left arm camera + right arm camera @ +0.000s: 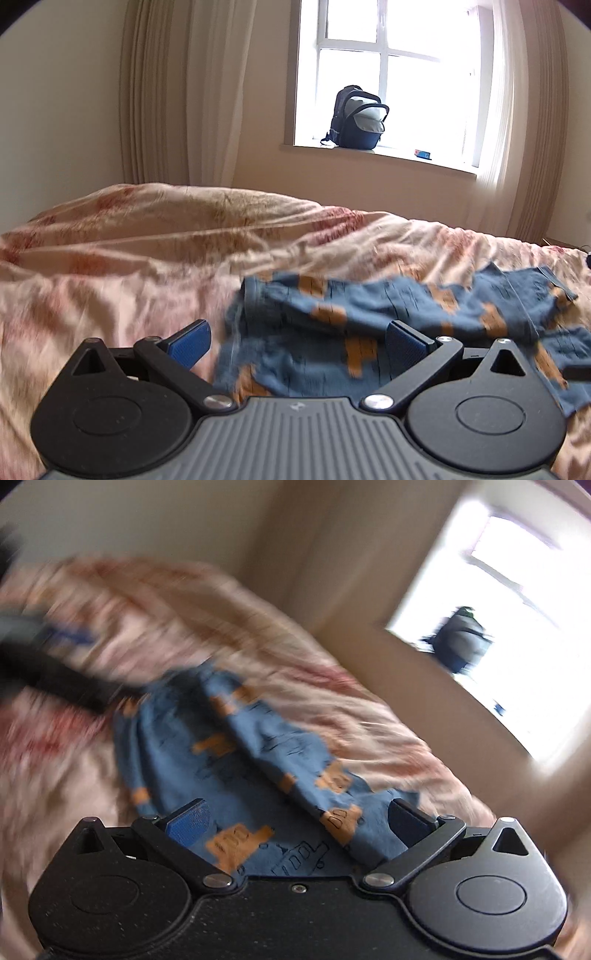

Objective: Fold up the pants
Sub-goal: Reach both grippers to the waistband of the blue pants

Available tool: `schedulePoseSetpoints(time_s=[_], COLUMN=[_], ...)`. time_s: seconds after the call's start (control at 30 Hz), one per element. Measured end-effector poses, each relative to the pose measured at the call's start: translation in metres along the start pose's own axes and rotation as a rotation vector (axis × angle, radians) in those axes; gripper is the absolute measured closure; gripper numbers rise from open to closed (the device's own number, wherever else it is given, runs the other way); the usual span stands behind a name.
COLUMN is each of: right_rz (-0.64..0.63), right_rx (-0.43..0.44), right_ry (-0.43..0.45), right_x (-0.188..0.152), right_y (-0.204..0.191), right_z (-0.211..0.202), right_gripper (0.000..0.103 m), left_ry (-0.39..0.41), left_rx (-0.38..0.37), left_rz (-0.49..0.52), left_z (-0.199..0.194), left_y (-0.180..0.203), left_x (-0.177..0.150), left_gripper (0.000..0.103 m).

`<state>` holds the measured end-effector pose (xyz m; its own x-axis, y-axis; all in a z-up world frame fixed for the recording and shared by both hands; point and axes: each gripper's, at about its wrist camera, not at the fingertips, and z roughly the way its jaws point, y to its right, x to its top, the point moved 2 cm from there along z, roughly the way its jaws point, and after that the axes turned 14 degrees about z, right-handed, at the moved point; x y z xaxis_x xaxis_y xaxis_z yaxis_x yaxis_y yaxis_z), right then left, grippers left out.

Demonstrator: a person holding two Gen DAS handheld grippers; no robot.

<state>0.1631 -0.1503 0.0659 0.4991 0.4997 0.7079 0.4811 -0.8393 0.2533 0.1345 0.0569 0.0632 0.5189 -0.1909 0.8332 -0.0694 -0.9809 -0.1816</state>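
Observation:
Small blue pants (388, 317) printed with orange vehicles lie rumpled on a bed with a pink and beige floral cover (147, 251). In the left wrist view my left gripper (297, 345) is open, its blue-padded fingers spread over the left end of the pants, nothing between them. In the right wrist view the pants (240, 753) run from the middle towards the lens. My right gripper (299, 821) is open low over their near end, the cloth showing between its fingers. The left gripper's dark body (48, 664) shows blurred at the far left of that view.
A window with a dark blue backpack (356, 118) on its sill lies beyond the bed, with pale curtains (184, 92) at both sides. A small red and blue object (423, 154) rests on the sill. The right wrist view is tilted and motion-blurred.

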Motion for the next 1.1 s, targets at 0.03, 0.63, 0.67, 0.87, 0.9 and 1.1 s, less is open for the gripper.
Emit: schedulePoseSetpoints(time_s=[0.03,0.63,0.67,0.87,0.9,1.1], right_rz=[-0.046,0.028,0.036,0.099,0.106,0.075], right_rx=[0.011,0.052,0.049,0.068,0.078,0.192], right_ry=[-0.025,0.088,0.089,0.066,0.062,0.023], right_x=[0.009,0.062,0.061,0.054,0.054,0.046], right_y=[0.002,0.093,0.099,0.128,0.132,0.147], right_z=[0.003,0.175,0.183,0.217,0.221,0.237], right_gripper=[0.001,0.001,0.001,0.001,0.001,0.001], left_ry=[-0.006,-0.058,-0.062,-0.103,-0.104,-0.127], left_rx=[-0.002,-0.004,-0.006,-0.048,-0.049,-0.066], left_rz=[0.002,0.207,0.218,0.277,0.296,0.358], left_z=[0.011,0.187,0.194,0.226,0.228,0.234], left_y=[-0.003,0.020,0.023,0.040,0.043,0.056], left_x=[0.009,0.091,0.093,0.095,0.095,0.095], left_gripper=[0.000,0.000,0.000,0.000,0.000,0.000])
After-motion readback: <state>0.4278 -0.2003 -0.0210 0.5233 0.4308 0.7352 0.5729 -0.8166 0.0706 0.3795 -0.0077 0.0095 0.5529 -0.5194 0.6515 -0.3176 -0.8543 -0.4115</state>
